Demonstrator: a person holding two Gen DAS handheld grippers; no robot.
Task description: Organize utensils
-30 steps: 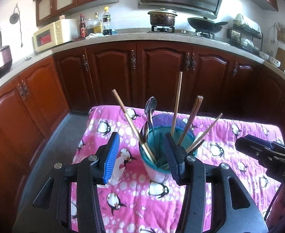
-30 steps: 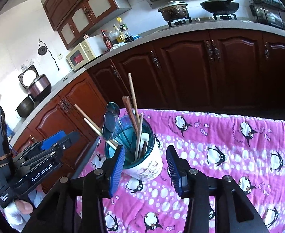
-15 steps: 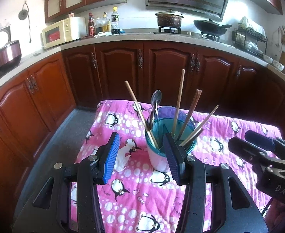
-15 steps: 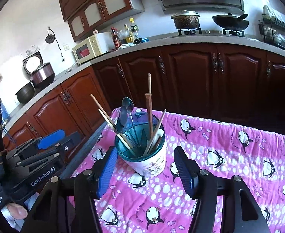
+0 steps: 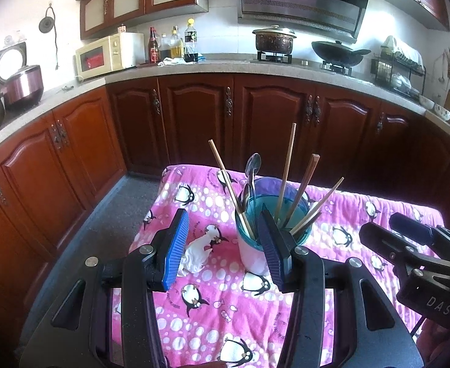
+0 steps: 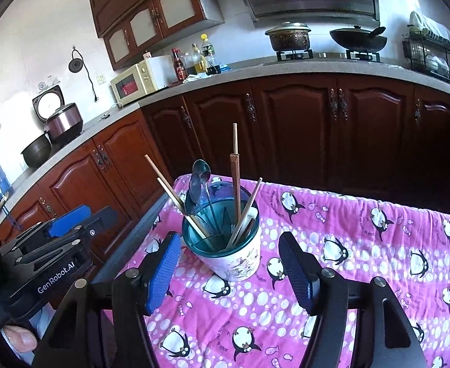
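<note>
While the utensil holder [image 6: 231, 245] stands upright on the pink penguin cloth [image 6: 378, 245], near the table's far left corner, no tongs touch it. Left gripper [image 5: 222, 245]: jaws wide, nothing between them, blue pads over the cloth, right pad in front of the holder's near side in the left wrist view; contact there cannot be told. Right gripper [image 6: 231, 273]: jaws opening, the holder seen in the gap between the pads but clear of both, just beyond the tips. Inside the holder's teal insert [image 6: 206, 239]: wooden chopsticks [image 6: 176, 197] fanning outward and leaning on the rim, two metal spoons [image 6: 198, 184] bowl-up on the left side, one dark square-ended chopstick [image 6: 235, 181] near upright. A crumpled white tissue [image 5: 196, 253] on the cloth just left of the holder, near the left edge. Behind the table: dark wooden cabinets [image 5: 271, 122], a counter with a microwave [image 5: 108, 53], bottles [image 5: 173, 46], a lidded pot [image 5: 274, 40] and a wok [image 5: 338, 53].
</note>
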